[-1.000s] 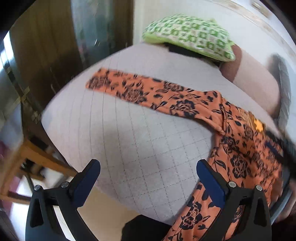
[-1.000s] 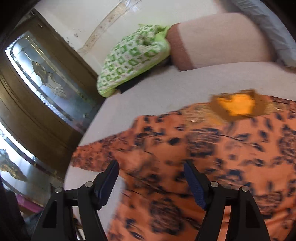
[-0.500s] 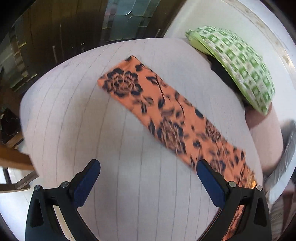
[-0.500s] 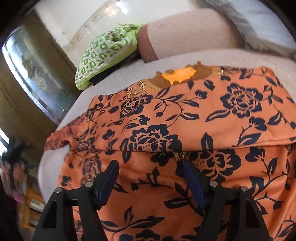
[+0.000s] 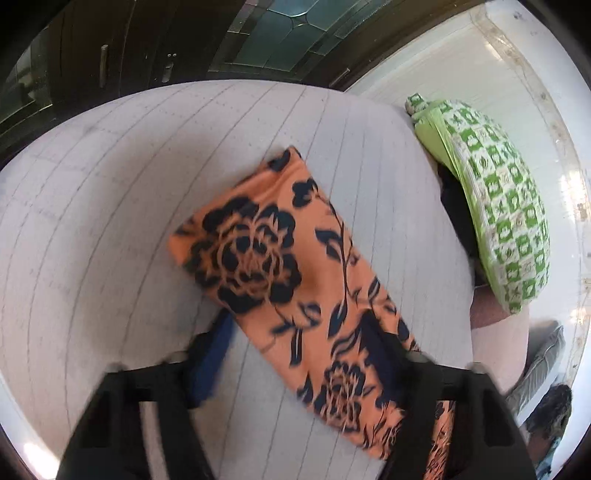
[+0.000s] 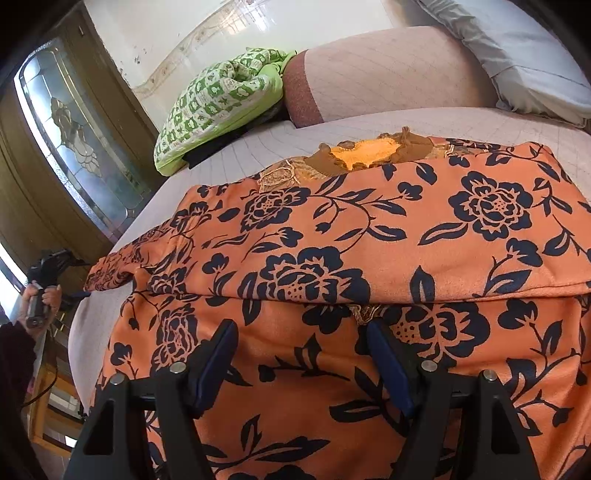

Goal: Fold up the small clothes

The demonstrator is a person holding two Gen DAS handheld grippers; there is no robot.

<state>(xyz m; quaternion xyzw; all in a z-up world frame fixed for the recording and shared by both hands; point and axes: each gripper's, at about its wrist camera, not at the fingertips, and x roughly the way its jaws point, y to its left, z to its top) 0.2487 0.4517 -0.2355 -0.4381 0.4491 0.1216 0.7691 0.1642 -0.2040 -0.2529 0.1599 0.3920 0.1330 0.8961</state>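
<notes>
Closing left gripper (image 5: 295, 354) straddles one soft floral sleeve (image 5: 280, 266), pads not pressing; right gripper (image 6: 301, 363) spread over the smooth orange garment (image 6: 369, 240).

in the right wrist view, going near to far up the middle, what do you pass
right tongs → orange flowered garment, folded over itself → its yellow-and-brown neckline → bare quilted bed cover → pinkish bolster → white wall

Left wrist view: close above the bed (image 5: 110, 221), angled steeply down along the orange floral garment (image 5: 280, 266)'s sleeve. Right wrist view: low over the garment's body, facing the far pillows. Shared: sleeve, green checked cushion (image 6: 221, 103), glazed door (image 5: 280, 33).
</notes>
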